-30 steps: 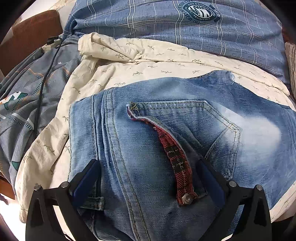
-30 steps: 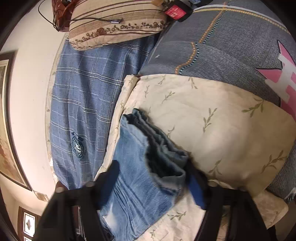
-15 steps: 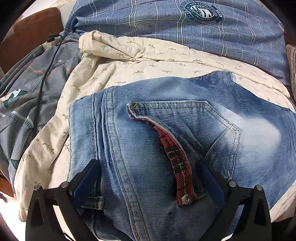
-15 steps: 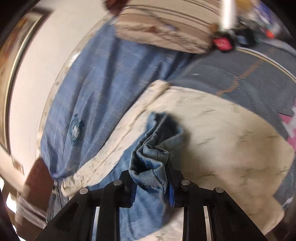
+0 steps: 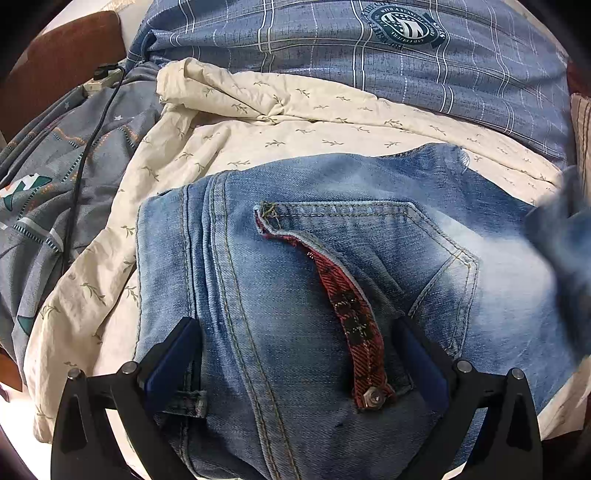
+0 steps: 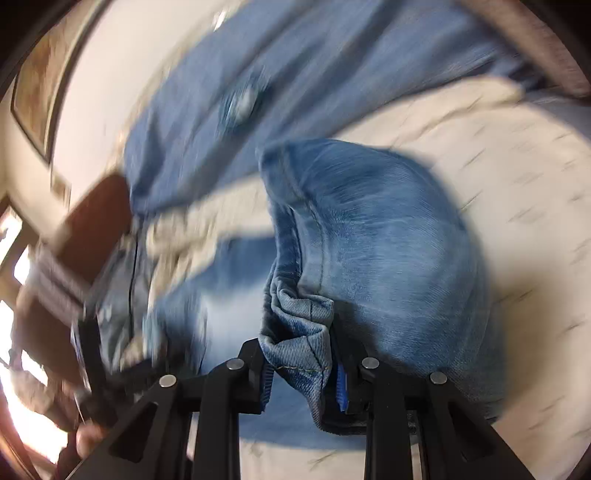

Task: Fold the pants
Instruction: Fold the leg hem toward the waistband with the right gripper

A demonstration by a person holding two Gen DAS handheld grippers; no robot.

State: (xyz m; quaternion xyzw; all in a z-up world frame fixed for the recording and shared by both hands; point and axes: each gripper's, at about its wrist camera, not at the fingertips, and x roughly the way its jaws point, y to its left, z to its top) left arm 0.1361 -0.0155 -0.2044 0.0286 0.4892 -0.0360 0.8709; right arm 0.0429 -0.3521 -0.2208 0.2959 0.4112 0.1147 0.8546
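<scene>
Light blue jeans (image 5: 295,280) lie on a cream leaf-print sheet (image 5: 258,133), seat up, with a back pocket and its red plaid flap (image 5: 351,317) showing. My left gripper (image 5: 299,354) is open, its jaws wide apart over the waistband area, resting on the denim. My right gripper (image 6: 301,360) is shut on the bunched leg hems of the jeans (image 6: 299,325) and holds them lifted, the legs (image 6: 376,236) arching over the sheet. A blurred blue piece of the lifted leg (image 5: 561,236) enters the left wrist view at the right edge.
A blue plaid cover with a round emblem (image 5: 402,26) lies beyond the sheet. A grey patterned quilt (image 5: 44,177) with a black cable (image 5: 85,147) lies to the left. A brown headboard (image 5: 55,55) stands at far left. The right wrist view is motion-blurred.
My right gripper closed on the leg hems and swung them up toward the waist end. The lifted leg now enters the left wrist view. My left gripper has stayed in place.
</scene>
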